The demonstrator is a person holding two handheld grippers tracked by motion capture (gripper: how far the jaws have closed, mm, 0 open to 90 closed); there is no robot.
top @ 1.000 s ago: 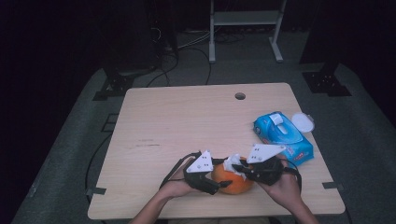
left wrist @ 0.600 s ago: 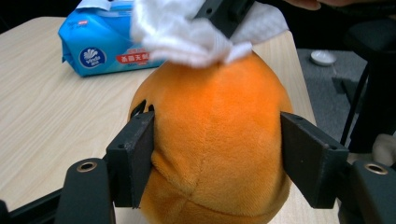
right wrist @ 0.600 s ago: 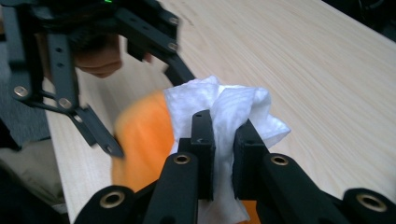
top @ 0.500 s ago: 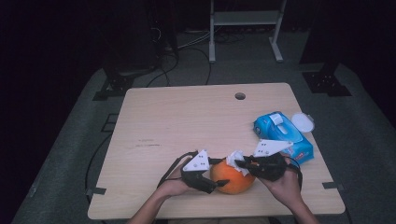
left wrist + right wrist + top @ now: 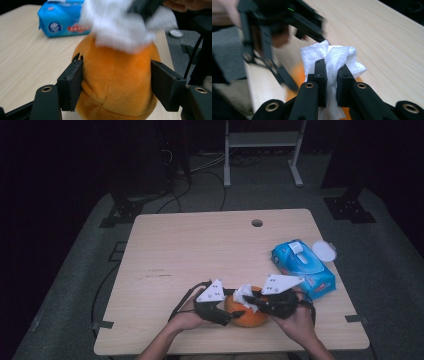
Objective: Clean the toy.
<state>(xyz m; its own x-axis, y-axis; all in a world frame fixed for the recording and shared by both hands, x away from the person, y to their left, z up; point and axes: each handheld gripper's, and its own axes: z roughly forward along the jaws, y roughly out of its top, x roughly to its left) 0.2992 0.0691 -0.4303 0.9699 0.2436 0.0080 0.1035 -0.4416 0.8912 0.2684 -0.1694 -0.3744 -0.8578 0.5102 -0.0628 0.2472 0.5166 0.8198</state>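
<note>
Wiping of an orange plush toy (image 5: 248, 311) at the near edge of the table (image 5: 200, 250). The toy is clamped across its sides by the left gripper (image 5: 116, 82), whose jaws have just been closing onto it. A crumpled white tissue (image 5: 332, 60) is pinched between the closed jaws of the right gripper (image 5: 331, 72) and pressed against the toy's upper surface, from the side opposite the left gripper. A blue wipes pack (image 5: 302, 268) lies just beyond the right hand.

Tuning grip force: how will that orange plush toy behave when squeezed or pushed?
The orange plush toy looks soft: fuzzy seamed fabric bulges between the left tool pads, so it likely gives. Probably light. Its rounded body may roll or rock when the right tool's wipe rubs it.
</note>
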